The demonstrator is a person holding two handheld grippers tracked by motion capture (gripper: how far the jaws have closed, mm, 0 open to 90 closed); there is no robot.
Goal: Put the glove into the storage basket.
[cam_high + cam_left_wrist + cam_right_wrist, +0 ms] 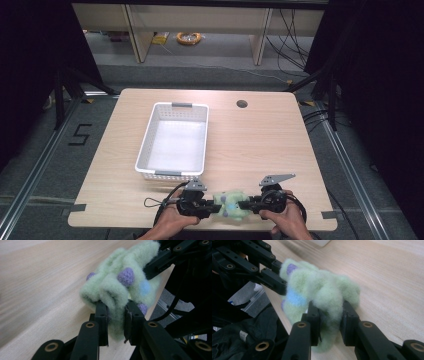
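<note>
A fuzzy pale-green knitted piece [231, 204] dotted with purple and blue bobbles sits at the near edge of the worktop [260, 145], bunched up between the two grippers. In the left gripper view the green piece [120, 287] is caught between that gripper's black jaws, which pinch a thick fold of the fabric from either side, while the other gripper's jaws grip its far end at the upper right. In the right gripper view the green piece [319, 293] is likewise pinched in a fold between that gripper's jaws, with the opposite gripper's jaws holding the other side at the upper left. From the high view the left gripper [212, 206] and the right gripper [244, 204] face each other with the piece between them, each held by a hand [172, 225] [287, 222] coming in from the bottom edge. Farther back on the worktop, left of centre and well apart from the grippers, stands a white perforated basket [146, 145] with grey handles. A round hole [242, 104] sits near the worktop's far edge.
</note>
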